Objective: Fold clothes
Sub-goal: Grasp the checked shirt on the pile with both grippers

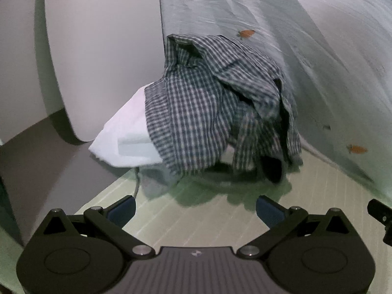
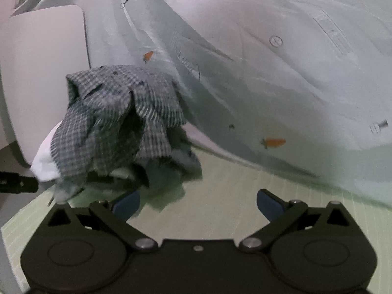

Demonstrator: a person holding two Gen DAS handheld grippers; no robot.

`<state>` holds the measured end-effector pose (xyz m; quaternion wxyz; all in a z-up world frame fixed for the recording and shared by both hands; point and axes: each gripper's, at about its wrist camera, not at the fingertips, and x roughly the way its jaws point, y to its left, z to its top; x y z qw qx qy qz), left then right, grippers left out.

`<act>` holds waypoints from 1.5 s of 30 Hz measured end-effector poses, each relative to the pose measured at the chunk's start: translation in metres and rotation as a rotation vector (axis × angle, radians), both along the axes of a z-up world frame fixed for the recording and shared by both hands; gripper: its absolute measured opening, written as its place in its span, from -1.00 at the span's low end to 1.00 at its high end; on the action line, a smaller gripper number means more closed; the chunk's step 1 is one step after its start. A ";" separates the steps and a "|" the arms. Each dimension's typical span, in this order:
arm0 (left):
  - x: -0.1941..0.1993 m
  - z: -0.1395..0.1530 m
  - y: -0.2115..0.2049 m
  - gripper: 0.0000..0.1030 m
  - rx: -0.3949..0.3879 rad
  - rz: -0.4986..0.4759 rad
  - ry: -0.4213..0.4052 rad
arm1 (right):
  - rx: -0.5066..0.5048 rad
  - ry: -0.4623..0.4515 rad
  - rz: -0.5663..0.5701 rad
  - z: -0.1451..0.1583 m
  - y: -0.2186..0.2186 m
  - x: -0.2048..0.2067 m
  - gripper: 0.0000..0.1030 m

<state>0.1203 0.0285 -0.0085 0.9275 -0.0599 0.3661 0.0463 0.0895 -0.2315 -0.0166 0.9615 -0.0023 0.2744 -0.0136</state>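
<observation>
A crumpled blue-and-white checked shirt (image 1: 215, 107) lies in a heap on a pale green striped mat (image 1: 215, 220), draped over a folded white cloth (image 1: 125, 134). The shirt also shows in the right wrist view (image 2: 117, 122), left of centre, with the white cloth (image 2: 45, 161) under its left side. My left gripper (image 1: 196, 212) is open and empty, a short way in front of the heap. My right gripper (image 2: 198, 204) is open and empty, in front and to the right of the heap. Part of the left gripper (image 2: 17, 182) shows at the left edge of the right wrist view.
A pale bedsheet with small orange carrot prints (image 2: 273, 142) rises behind and to the right of the heap. A white rounded panel (image 1: 103, 49) stands at the left. A dark floor strip (image 1: 49, 161) runs left of the mat. The mat (image 2: 232, 196) stretches between my grippers.
</observation>
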 end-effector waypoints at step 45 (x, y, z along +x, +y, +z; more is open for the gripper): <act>0.102 0.006 -0.053 -0.76 -0.132 -0.198 -0.138 | 0.104 -0.207 0.320 -0.007 0.004 0.152 -0.93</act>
